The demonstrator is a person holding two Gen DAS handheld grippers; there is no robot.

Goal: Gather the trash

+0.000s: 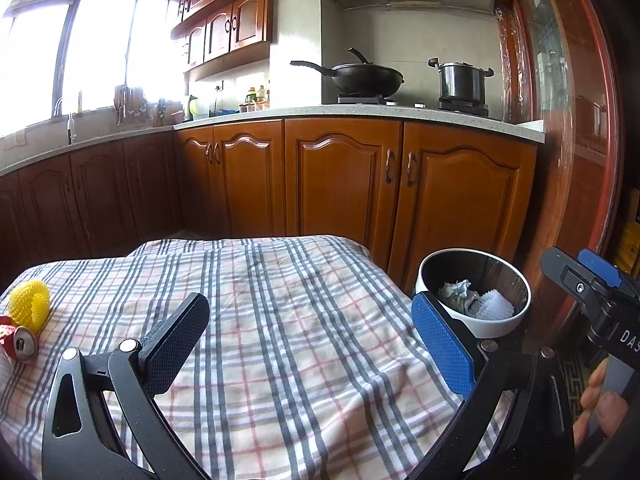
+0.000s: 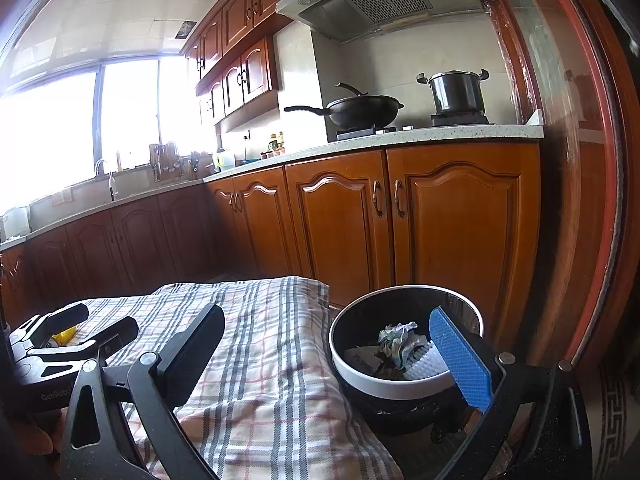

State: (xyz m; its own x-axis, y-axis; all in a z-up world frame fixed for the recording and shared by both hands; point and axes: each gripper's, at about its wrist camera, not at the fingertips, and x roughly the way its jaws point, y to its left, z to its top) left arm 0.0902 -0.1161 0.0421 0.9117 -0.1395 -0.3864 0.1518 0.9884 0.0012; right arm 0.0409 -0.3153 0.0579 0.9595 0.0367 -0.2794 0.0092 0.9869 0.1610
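On the plaid tablecloth [image 1: 304, 304], a yellow foam net [image 1: 30, 307] and a red drink can [image 1: 19, 343] lie on its side at the far left edge. My left gripper [image 1: 308, 324] stands open over the cloth with nothing between its fingers. A white-rimmed trash bin [image 1: 500, 330] stands beside the table's right side, holding crumpled paper [image 1: 456, 294] and a white foam net [image 1: 498, 306]. My right gripper [image 2: 328, 344] is open and empty, its blue finger over the bin [image 2: 384, 390]. The left gripper [image 2: 94, 324] shows at the left, the yellow net [image 2: 64, 335] beyond it.
Wooden kitchen cabinets [image 1: 340, 176] run behind the table under a pale counter. A black wok [image 1: 366, 76] and a steel pot [image 1: 462, 80] sit on the stove. A red-framed glass door [image 1: 576, 140] stands at the right. A hand [image 1: 600, 408] holds the right gripper.
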